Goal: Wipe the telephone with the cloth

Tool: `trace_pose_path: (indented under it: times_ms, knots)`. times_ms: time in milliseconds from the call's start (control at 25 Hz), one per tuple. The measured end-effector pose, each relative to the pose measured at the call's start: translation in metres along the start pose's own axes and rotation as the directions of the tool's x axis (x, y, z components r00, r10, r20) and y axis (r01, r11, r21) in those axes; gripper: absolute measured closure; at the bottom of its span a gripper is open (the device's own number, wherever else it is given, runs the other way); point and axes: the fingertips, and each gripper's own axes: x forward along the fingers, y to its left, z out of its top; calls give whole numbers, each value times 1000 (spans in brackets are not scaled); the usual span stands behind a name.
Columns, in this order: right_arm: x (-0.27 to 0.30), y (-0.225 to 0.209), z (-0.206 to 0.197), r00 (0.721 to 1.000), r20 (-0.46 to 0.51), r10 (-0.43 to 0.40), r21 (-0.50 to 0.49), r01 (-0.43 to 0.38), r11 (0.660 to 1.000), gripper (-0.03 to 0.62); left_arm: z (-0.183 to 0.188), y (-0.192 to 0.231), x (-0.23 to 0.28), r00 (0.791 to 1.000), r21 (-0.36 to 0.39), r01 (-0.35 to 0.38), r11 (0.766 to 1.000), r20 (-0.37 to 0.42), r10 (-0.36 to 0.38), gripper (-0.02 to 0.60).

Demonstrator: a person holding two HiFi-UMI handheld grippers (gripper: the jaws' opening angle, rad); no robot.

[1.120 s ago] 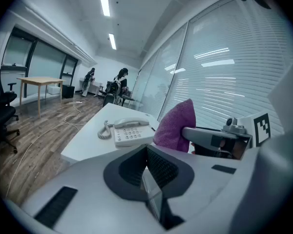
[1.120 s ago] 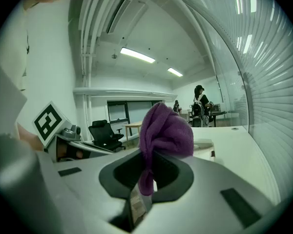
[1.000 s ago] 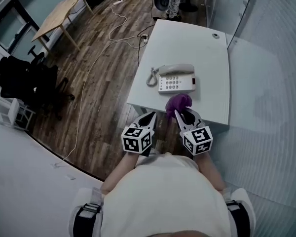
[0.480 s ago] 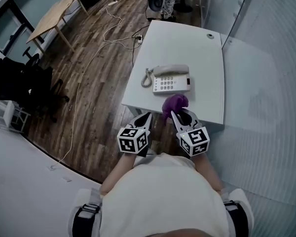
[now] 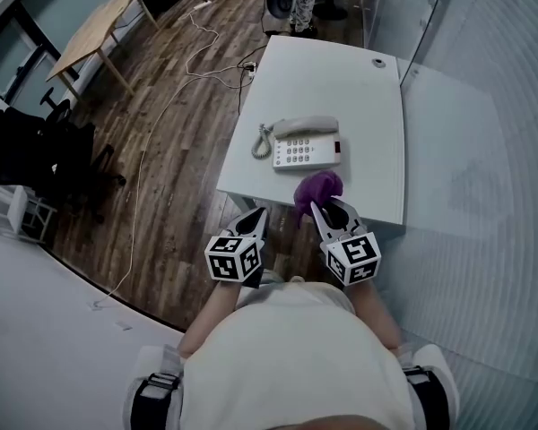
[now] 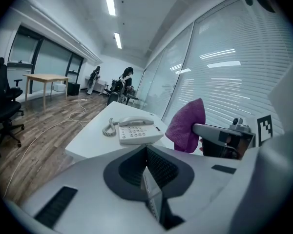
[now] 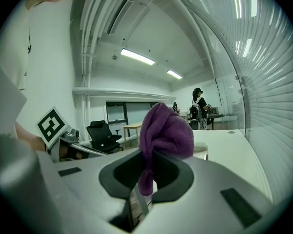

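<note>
A white telephone (image 5: 303,144) with its handset and coiled cord lies on the white table (image 5: 359,88), also seen as the telephone (image 6: 136,129) in the left gripper view. My right gripper (image 5: 321,206) is shut on a purple cloth (image 5: 317,189), bunched above the table's near edge; the cloth (image 7: 162,130) fills the right gripper view and the cloth (image 6: 188,125) shows at the right of the left gripper view. My left gripper (image 5: 255,215) hangs shut and empty, short of the table's near left corner. Neither gripper touches the telephone.
A glass partition (image 5: 466,106) borders the table on the right. Cables (image 5: 197,61) trail across the wooden floor at the left, by a wooden table (image 5: 99,30) and black office chairs (image 5: 45,146). People stand at the far end of the room (image 6: 124,77).
Both grippers have kept nearly still. The table and telephone sit slightly further left and higher in the head view, as the camera shifted.
</note>
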Motion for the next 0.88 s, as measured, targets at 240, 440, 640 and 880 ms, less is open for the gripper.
trace_pose_path:
  times_ms: [240, 440, 640, 880]
  knots:
    - [-1, -5, -3, 1000, 7, 1, 20, -1, 1000, 549, 4, 5, 1, 1000, 0, -25, 1000, 2, 25, 560]
    - [-4, -13, -2, 1000, 5, -12, 25, 11, 1000, 549, 3, 3, 3, 1000, -7, -27, 1000, -9, 27, 560]
    - [-4, -26, 0, 999, 4, -50, 44, 50, 998, 549, 4, 5, 11, 1000, -24, -19, 1000, -23, 18, 560]
    - [7, -40, 4, 995, -11, -98, 39, 98, 994, 549, 14, 13, 28, 999, -22, 14, 1000, -31, -15, 560]
